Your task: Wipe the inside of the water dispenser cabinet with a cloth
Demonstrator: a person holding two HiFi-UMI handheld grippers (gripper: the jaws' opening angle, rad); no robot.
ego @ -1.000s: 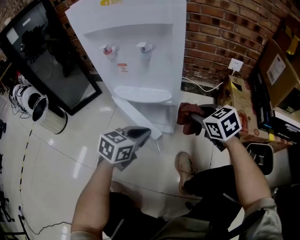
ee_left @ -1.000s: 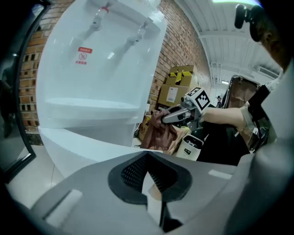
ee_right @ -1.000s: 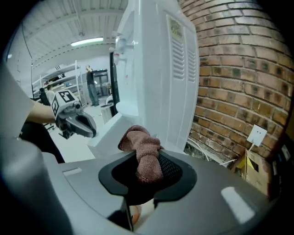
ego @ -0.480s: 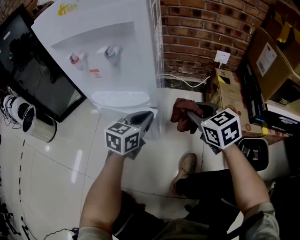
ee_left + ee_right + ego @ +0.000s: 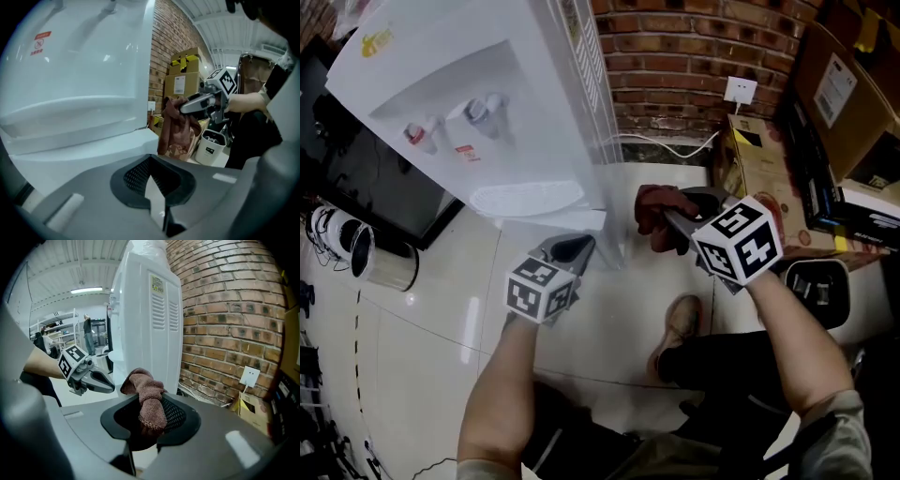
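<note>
Head view: my L gripper point(image 5: 572, 248) sits by dispenser point(image 5: 487, 112) base; R gripper point(image 5: 670, 217) w/ cloth point(image 5: 656, 208) off its right side. L gripper view: jaws together, empty. R gripper view: jaws clamp cloth, dispenser just ahead.

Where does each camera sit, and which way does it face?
Head view: on the head, steeply down at the dispenser; forearms, left gripper, right gripper show.
Left gripper view: on that gripper, toward the dispenser's front; shut jaws show.
Right gripper view: on that gripper, toward the dispenser's side; jaws hold the cloth.
Shared: dispenser, all views.
</note>
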